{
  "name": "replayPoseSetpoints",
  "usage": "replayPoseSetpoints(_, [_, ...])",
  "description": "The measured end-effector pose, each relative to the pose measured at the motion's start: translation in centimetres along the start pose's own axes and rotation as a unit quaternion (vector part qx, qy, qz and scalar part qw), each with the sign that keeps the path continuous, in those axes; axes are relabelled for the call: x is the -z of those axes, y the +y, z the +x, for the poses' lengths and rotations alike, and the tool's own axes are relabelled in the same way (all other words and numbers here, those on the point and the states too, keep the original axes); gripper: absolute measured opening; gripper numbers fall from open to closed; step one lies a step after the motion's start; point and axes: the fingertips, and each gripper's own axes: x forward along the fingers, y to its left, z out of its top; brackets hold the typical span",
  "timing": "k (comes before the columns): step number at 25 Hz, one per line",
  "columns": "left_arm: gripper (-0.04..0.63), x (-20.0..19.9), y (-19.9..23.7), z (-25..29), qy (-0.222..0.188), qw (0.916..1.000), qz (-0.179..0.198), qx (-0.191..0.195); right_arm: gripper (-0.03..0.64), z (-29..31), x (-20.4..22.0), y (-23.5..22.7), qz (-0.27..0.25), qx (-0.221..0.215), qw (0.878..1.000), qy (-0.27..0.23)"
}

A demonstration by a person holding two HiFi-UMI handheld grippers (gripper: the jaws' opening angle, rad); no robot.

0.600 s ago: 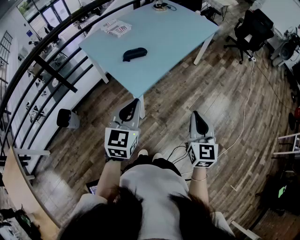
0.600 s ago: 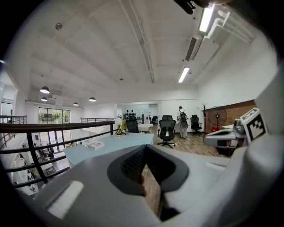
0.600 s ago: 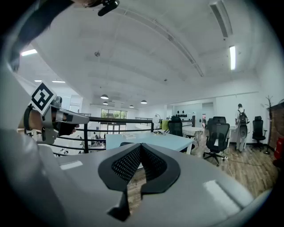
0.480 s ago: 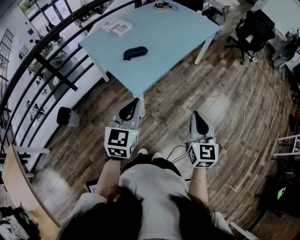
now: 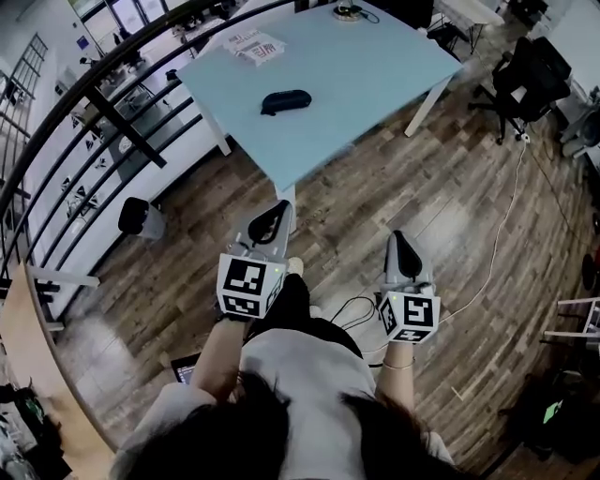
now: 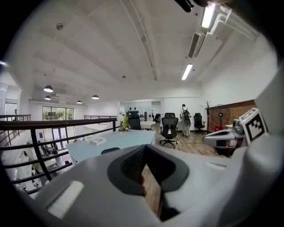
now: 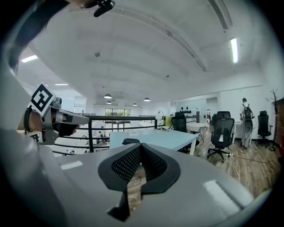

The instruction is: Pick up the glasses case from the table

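The black glasses case (image 5: 285,101) lies on the light blue table (image 5: 375,66), far ahead of both grippers. My left gripper (image 5: 269,221) hangs over the wood floor just short of the table's near corner, jaws together and empty. My right gripper (image 5: 401,246) is level with it to the right, also shut on nothing. In the left gripper view the glasses case (image 6: 110,150) shows as a dark lump just left of the left gripper's (image 6: 144,149) closed tips. In the right gripper view the glasses case (image 7: 131,141) sits just above the right gripper's (image 7: 140,146) tips.
A black railing (image 5: 112,112) runs along the left. A small dark bin (image 5: 139,217) stands by it. Printed papers (image 5: 255,45) and a lamp base (image 5: 347,11) are at the table's far end. A black office chair (image 5: 534,75) and a floor cable (image 5: 497,234) are to the right.
The head view has shifted, so the table and case sit further right in it. A leg has come forward between the grippers. Both grippers stay shut and side by side.
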Motion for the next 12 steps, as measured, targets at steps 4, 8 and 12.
replayPoseSetpoints(4, [0.057,-0.1,1.5,2.3,-0.001,1.0000,-0.002,-0.006,0.002,2.9,0.3,-0.6,0.001,-0.006,1.000,0.006])
replayPoseSetpoints(8, [0.057,-0.5,3.6,6.0,-0.005,0.9999,-0.007,-0.008,0.002,7.2,-0.1,-1.5,-0.004,-0.011,1.000,0.007])
replayPoseSetpoints(12, [0.057,-1.9,6.6,10.7,-0.011,0.9998,-0.010,-0.011,0.002,12.6,-1.8,-2.8,-0.011,-0.014,1.000,0.003])
